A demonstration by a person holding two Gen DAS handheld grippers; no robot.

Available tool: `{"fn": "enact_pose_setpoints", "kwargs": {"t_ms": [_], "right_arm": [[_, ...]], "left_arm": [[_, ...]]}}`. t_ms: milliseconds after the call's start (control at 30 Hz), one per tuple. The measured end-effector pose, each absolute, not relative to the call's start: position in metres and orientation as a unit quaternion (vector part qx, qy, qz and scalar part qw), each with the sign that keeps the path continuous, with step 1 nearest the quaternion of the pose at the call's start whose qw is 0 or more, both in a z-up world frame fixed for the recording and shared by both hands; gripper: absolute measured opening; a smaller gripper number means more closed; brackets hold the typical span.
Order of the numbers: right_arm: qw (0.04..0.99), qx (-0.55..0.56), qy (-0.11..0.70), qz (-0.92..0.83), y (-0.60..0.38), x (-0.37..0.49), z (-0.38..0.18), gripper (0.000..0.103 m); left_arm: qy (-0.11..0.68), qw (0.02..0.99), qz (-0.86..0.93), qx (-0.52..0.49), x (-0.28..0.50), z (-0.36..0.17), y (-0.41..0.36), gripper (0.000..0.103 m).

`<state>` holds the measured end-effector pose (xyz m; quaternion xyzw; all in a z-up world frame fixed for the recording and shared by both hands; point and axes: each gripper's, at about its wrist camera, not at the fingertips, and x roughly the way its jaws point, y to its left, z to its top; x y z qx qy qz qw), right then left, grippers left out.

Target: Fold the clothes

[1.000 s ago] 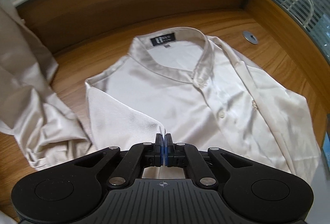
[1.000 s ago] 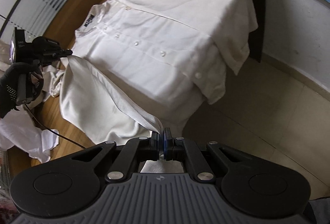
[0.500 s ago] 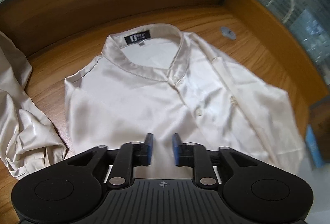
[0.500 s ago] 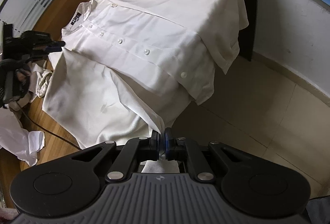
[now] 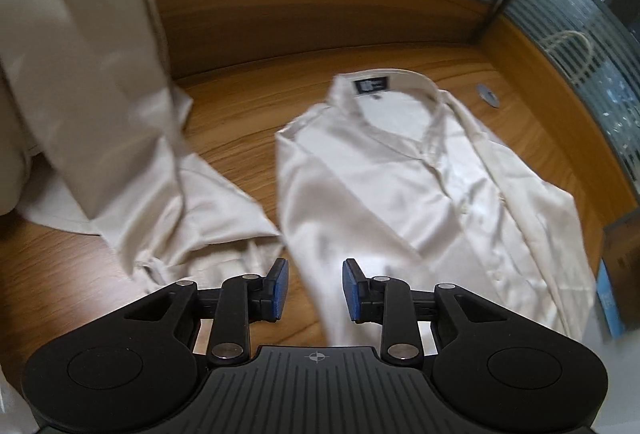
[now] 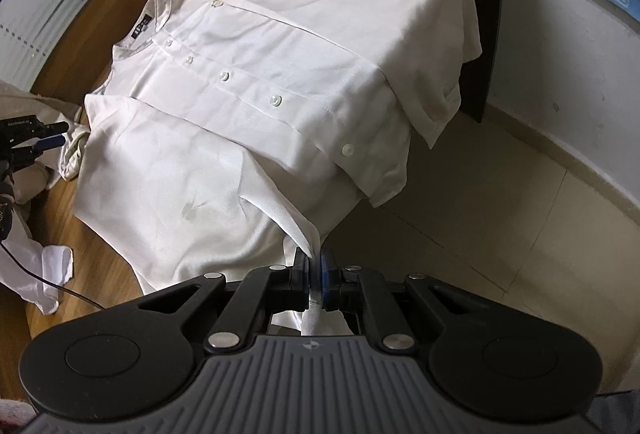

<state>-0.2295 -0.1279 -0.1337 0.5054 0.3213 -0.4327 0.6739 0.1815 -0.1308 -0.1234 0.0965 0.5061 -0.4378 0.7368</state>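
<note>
Item: cream satin shirt (image 6: pixel 256 82), button front up, laid on the wooden counter (image 5: pixel 240 114), collar and black label toward the far wall. One side panel is already turned in over the body; the hem end and the far side hang over the counter edge toward the floor.

Right claw (image 6: pixel 315 274): jaws together, clamped on a corner of the shirt's hem at the counter's near edge.

Left claw (image 5: pixel 313 288): jaws apart, holding nothing, hovering above the near edge of the folded-in panel.

Also present: a second pale garment (image 5: pixel 132 170) crumpled beside the shirt on the left, partly lifted out of frame and blurred; a white rag (image 6: pixel 48 274) and a thin cable (image 6: pixel 52 282) on the counter; a round metal grommet (image 5: pixel 487 95) in the counter top.

Risks, as judged:
- Slippery fabric with much of its weight overhanging; a pull on the single clamped corner could drag the whole shirt off the counter.
- With only one corner held, lifting the hem could skew the fold and undo the turned-in panel.
- The open left claw sits close to the neighbouring garment and could catch it instead of the shirt.
</note>
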Motion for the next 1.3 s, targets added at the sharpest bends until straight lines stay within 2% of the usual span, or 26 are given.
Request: {"fn": "enact_pose_setpoints", "kwargs": {"t_ms": [300, 333, 367, 400, 433, 567, 633, 933, 1300], "right_arm": [[0.666, 0.465, 0.331, -0.481, -0.138, -0.234, -0.122, 0.009], [0.664, 0.460, 0.334, -0.485, -0.139, -0.234, -0.122, 0.022], [0.665, 0.456, 0.335, -0.487, -0.138, -0.233, -0.121, 0.030], [0.667, 0.451, 0.336, -0.488, -0.137, -0.232, -0.119, 0.044], [0.669, 0.446, 0.337, -0.489, -0.135, -0.232, -0.118, 0.048], [0.683, 0.435, 0.333, -0.483, -0.127, -0.224, -0.111, 0.049], [0.688, 0.435, 0.332, -0.477, -0.121, -0.218, -0.110, 0.054], [0.723, 0.429, 0.351, -0.412, -0.100, -0.184, -0.123, 0.054], [0.760, 0.373, 0.406, -0.344, -0.069, -0.138, -0.152, 0.055]], "left_arm": [[0.513, 0.738, -0.429, 0.092, 0.193, -0.138, -0.145, 0.032], [0.515, 0.736, -0.430, 0.092, 0.194, -0.139, -0.147, 0.032], [0.516, 0.735, -0.430, 0.092, 0.194, -0.140, -0.148, 0.032], [0.517, 0.734, -0.431, 0.091, 0.195, -0.141, -0.149, 0.032], [0.518, 0.733, -0.432, 0.091, 0.195, -0.142, -0.151, 0.032], [0.520, 0.723, -0.444, 0.098, 0.188, -0.144, -0.147, 0.032], [0.518, 0.716, -0.457, 0.107, 0.177, -0.143, -0.138, 0.033], [0.507, 0.677, -0.513, 0.147, 0.129, -0.136, -0.098, 0.037], [0.486, 0.655, -0.538, 0.212, 0.094, -0.146, -0.065, 0.043]]}}
